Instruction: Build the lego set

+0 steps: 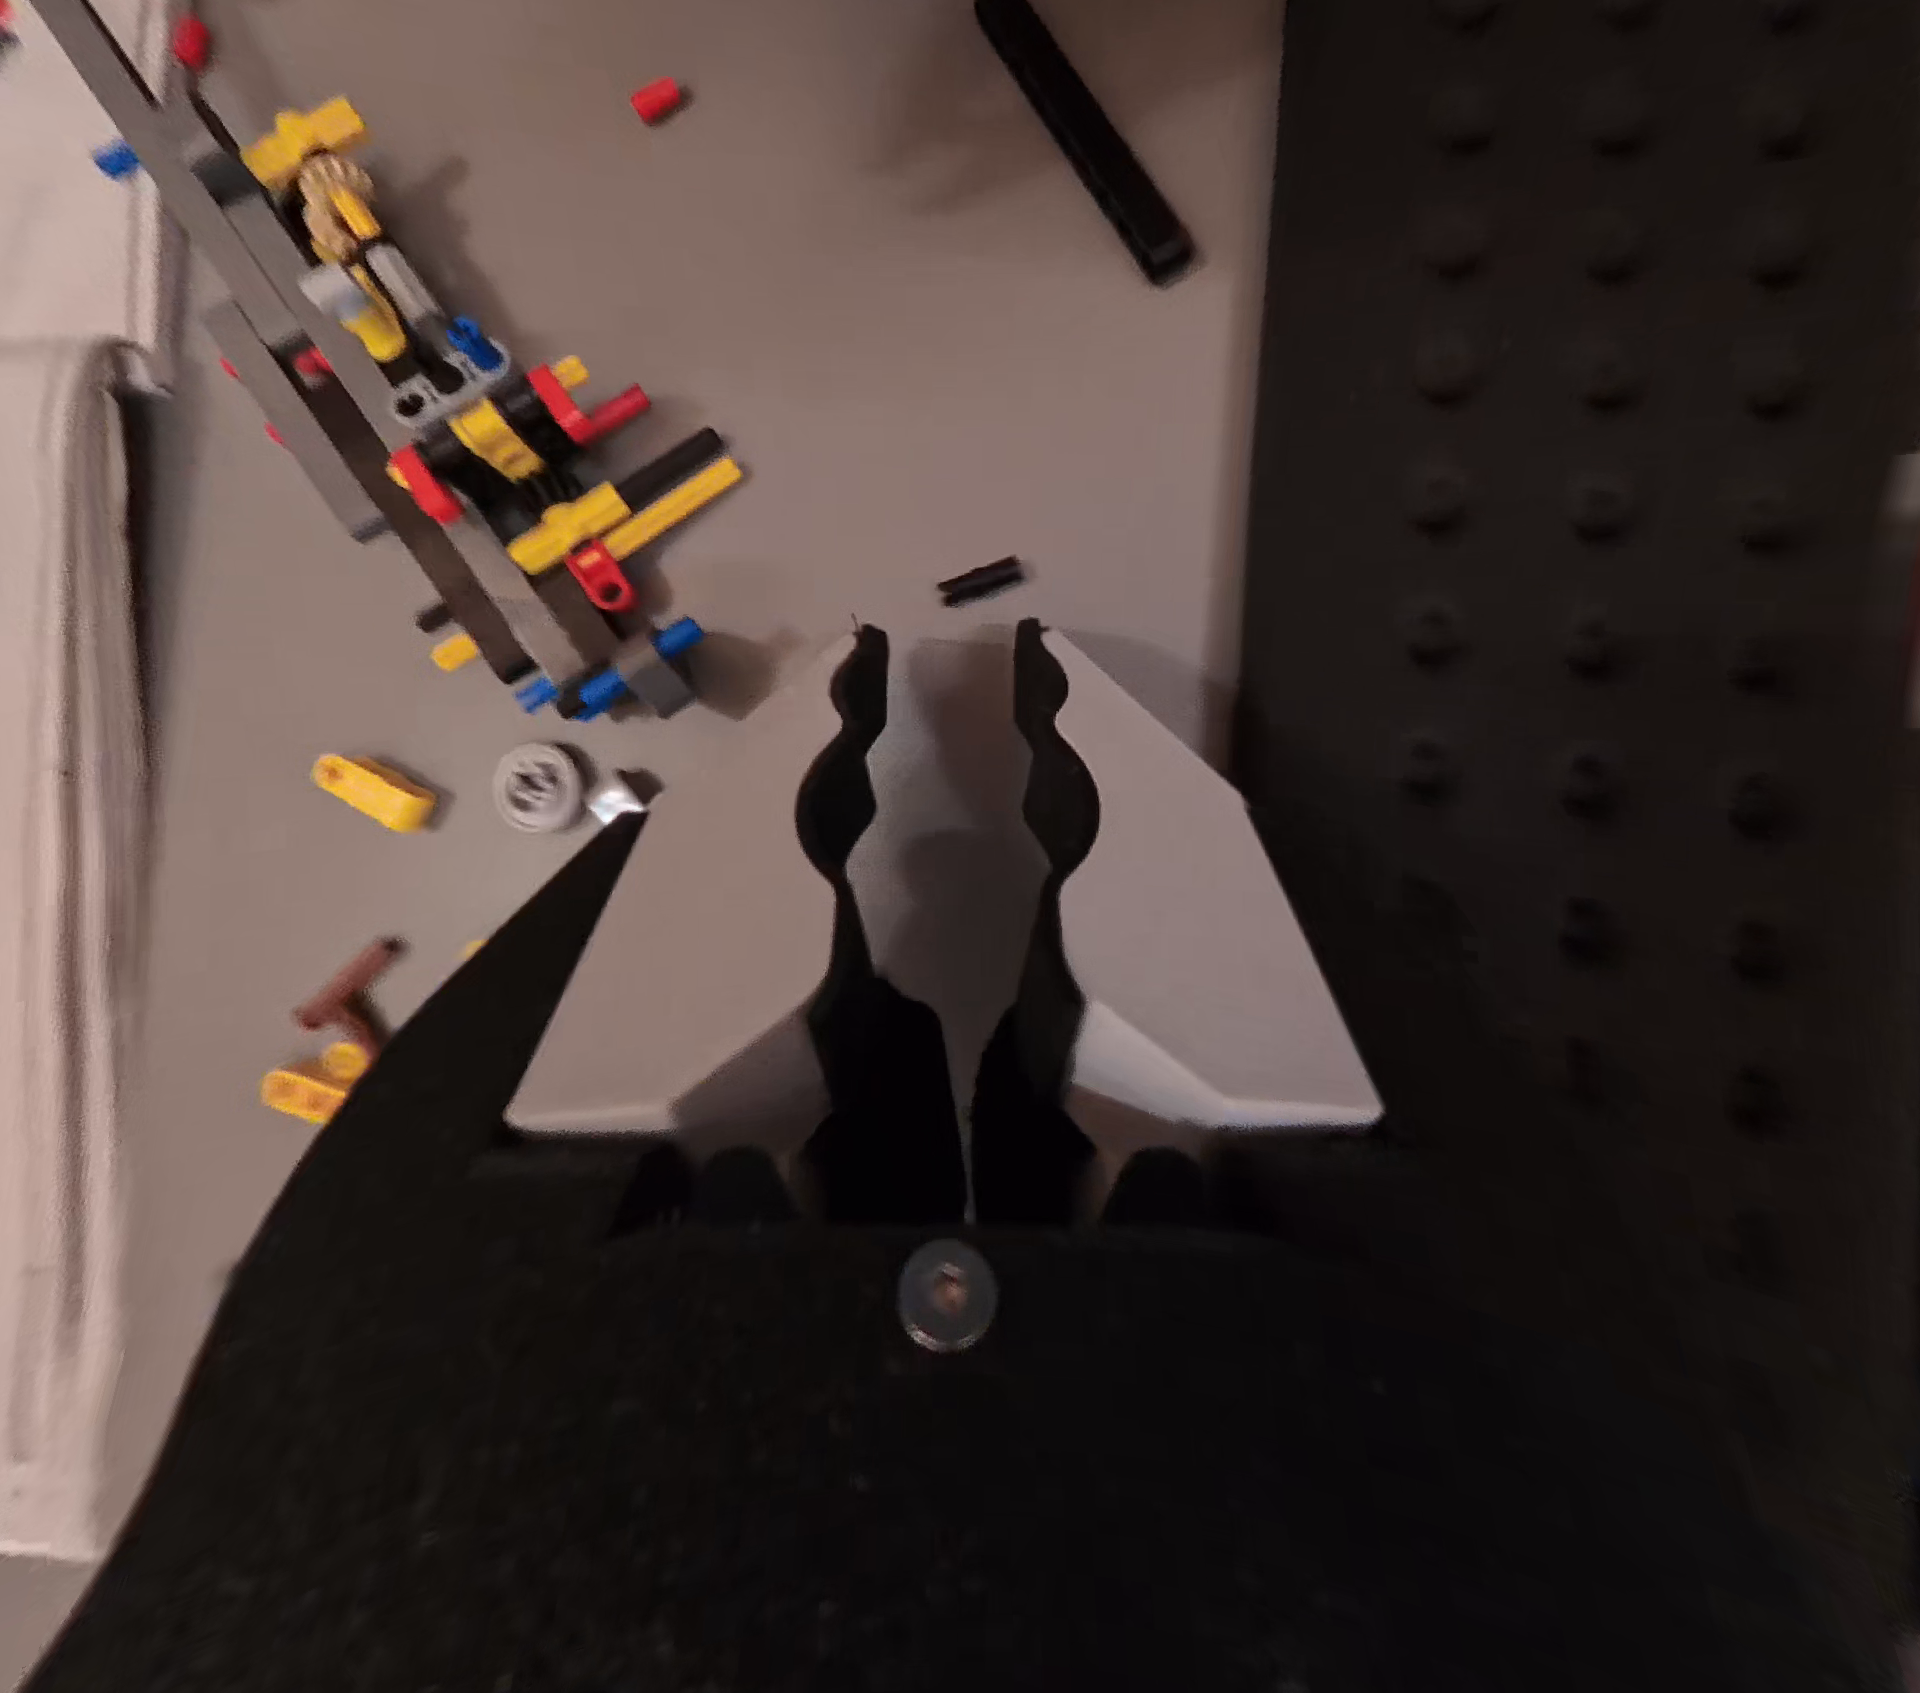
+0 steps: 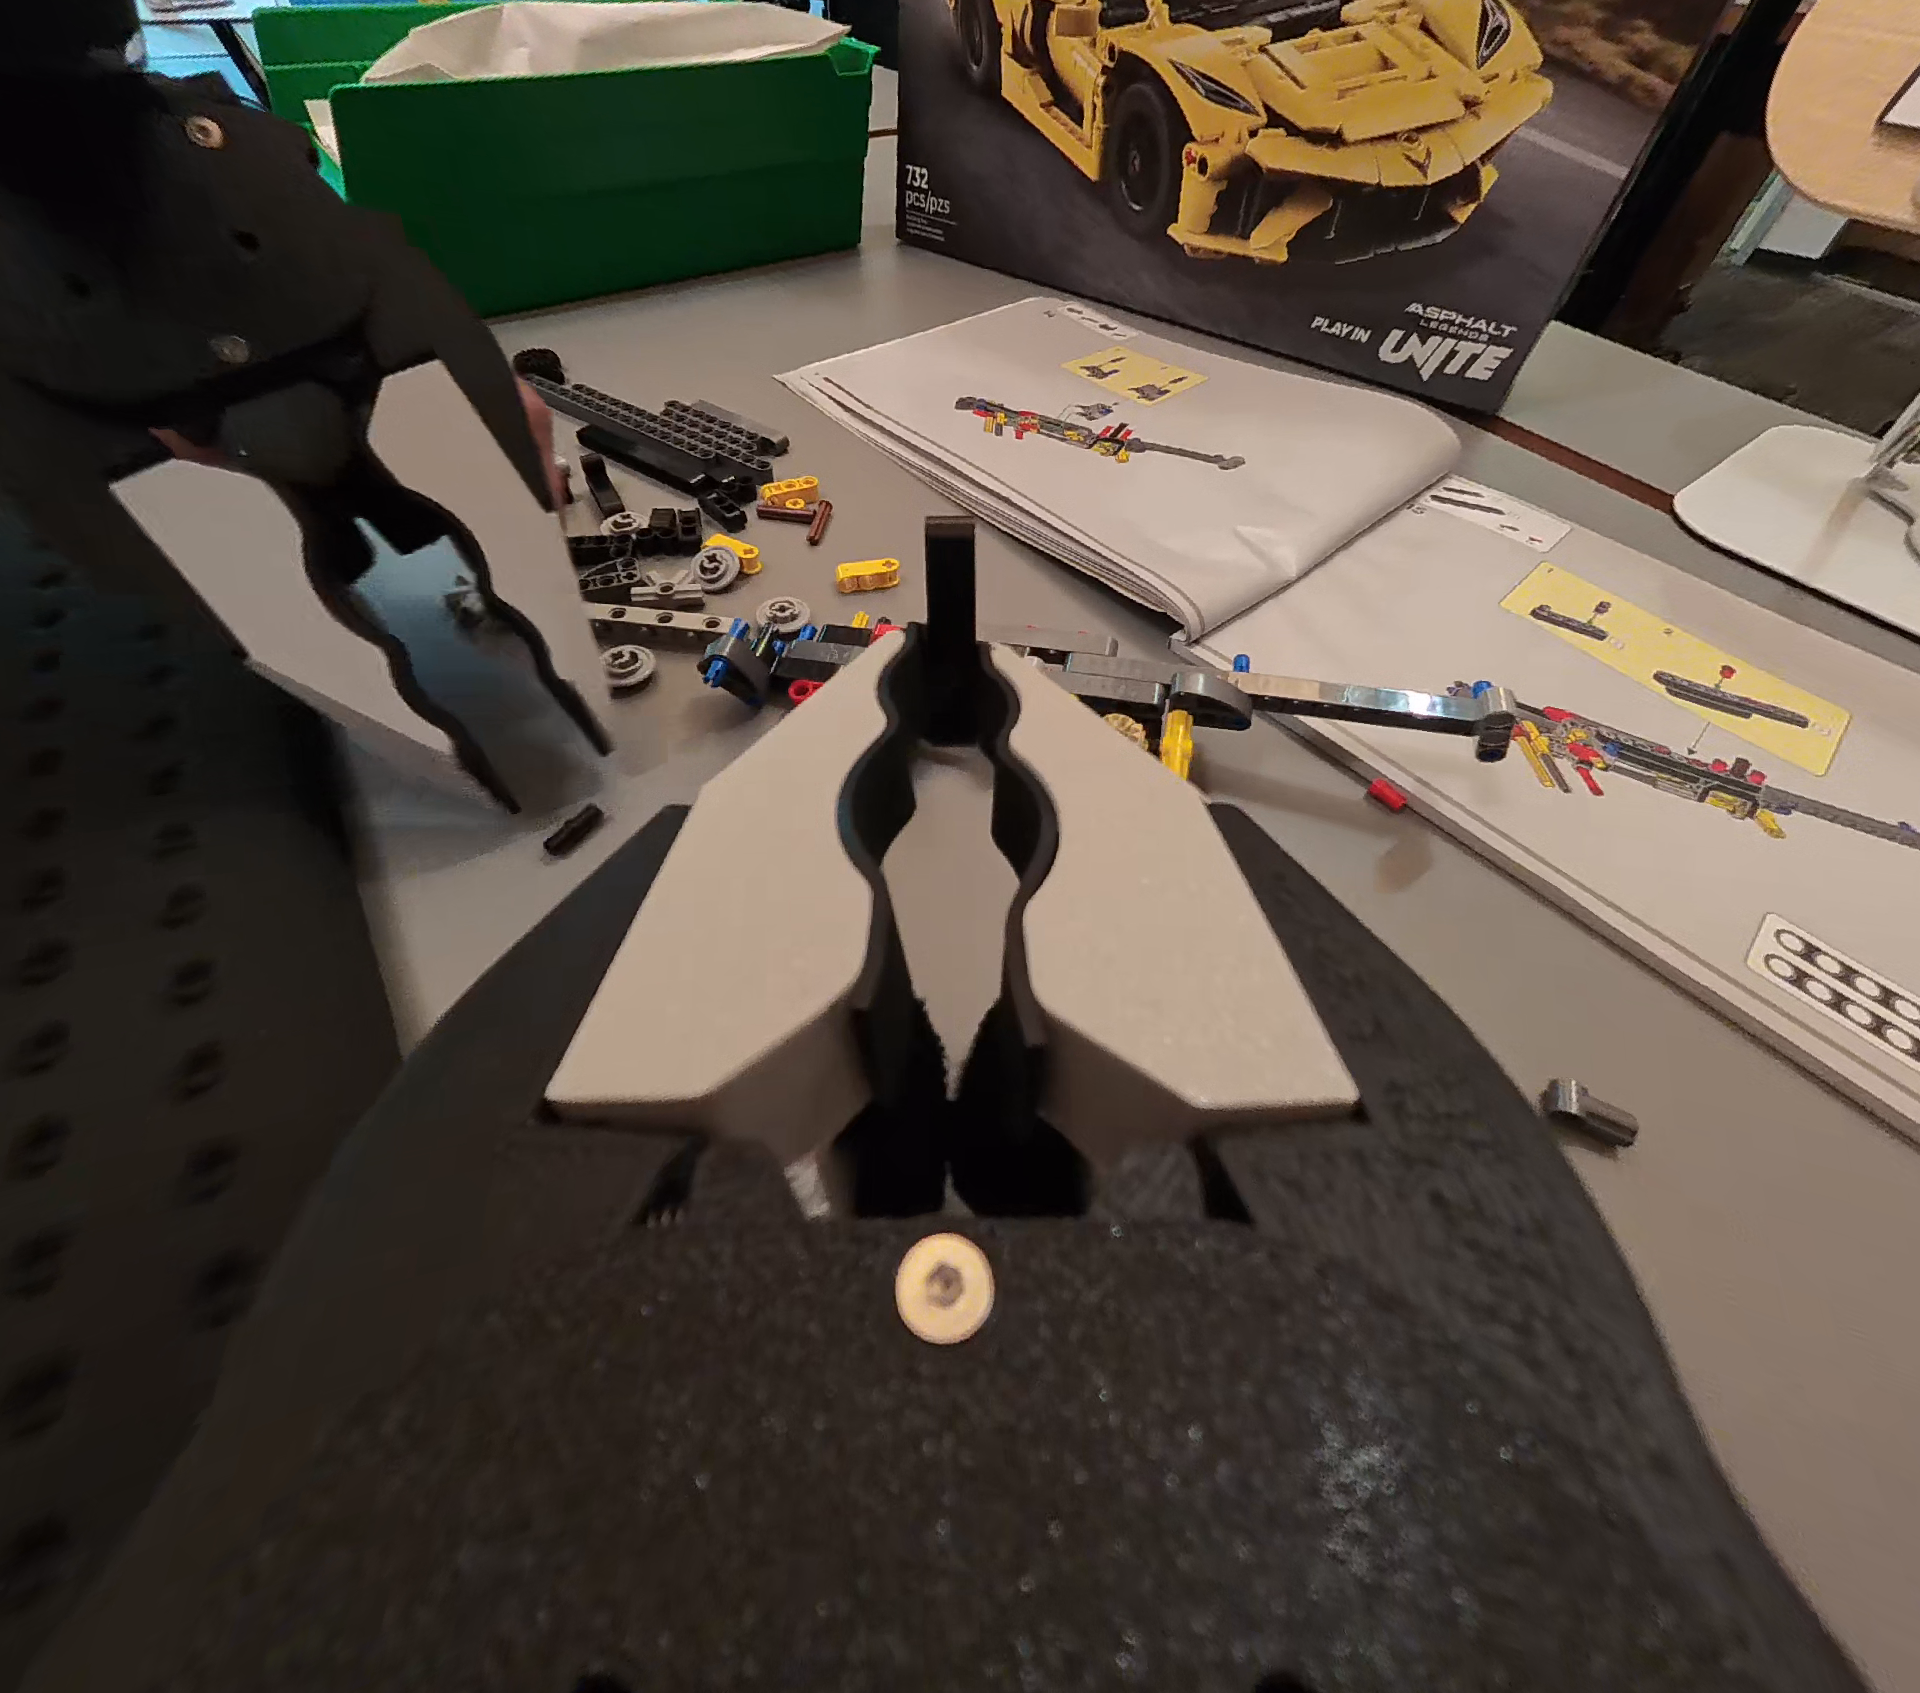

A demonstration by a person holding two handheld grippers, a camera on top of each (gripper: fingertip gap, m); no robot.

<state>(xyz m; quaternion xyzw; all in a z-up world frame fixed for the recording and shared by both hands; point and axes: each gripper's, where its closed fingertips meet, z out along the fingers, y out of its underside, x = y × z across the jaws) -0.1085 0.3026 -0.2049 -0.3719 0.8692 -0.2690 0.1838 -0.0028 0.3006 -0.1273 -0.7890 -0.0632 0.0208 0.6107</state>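
gripping a long black plastic beam (image 2: 948,594) upright, the right gripper (image 2: 948,687) should lower it squarely onto the grey-and-yellow technic chassis (image 2: 1143,687) just beyond; the left gripper (image 1: 948,635) hovers apart, empty, over a short black pin (image 1: 979,580).

Workshop: green bin (image 2: 603,178), background benches

Black beam (image 2: 949,573) upright – half-built chassis (image 2: 1143,687) flat, tabletop
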